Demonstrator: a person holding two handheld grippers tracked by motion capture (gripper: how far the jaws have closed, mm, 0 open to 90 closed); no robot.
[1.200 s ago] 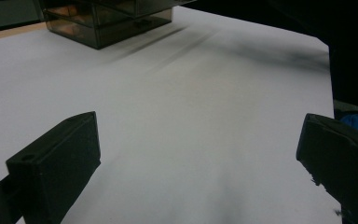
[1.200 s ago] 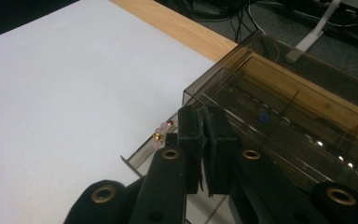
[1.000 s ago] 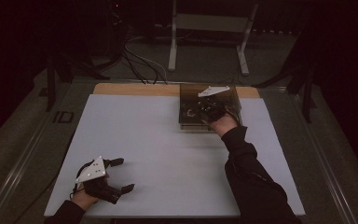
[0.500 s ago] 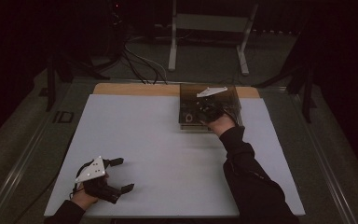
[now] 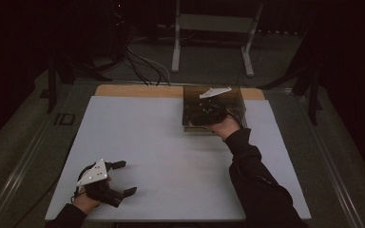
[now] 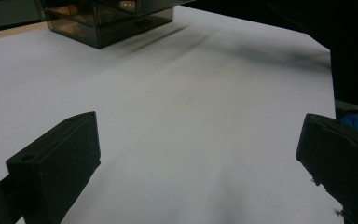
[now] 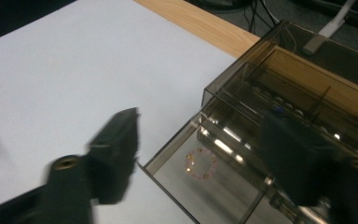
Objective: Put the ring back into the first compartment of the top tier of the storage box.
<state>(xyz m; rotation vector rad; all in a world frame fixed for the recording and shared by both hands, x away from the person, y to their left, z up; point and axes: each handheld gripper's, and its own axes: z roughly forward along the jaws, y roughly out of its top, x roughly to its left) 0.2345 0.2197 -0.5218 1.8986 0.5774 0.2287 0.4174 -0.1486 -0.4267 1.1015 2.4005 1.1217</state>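
A smoky see-through organiser box (image 5: 190, 124) stands at the back of the white table top. My right gripper (image 5: 204, 114) hangs over it, its grey plate (image 5: 215, 92) uppermost. In the right gripper view its jaws have just been opening and stand apart around (image 7: 205, 149), pressing on nothing. Below the gap a small ring of beads (image 7: 200, 163) lies on the floor of a shallow compartment of the box (image 7: 261, 93). My left gripper (image 5: 126, 178) rests near the front left corner, open (image 6: 198, 154) with only bare table between its jaws.
The white sheet (image 5: 152, 142) covers the table, with a wooden strip (image 5: 133, 90) along its far edge. The box (image 6: 107, 23) lies far ahead in the left gripper view. Cables (image 5: 138, 61) and a stand's legs (image 5: 176, 52) lie on the floor behind.
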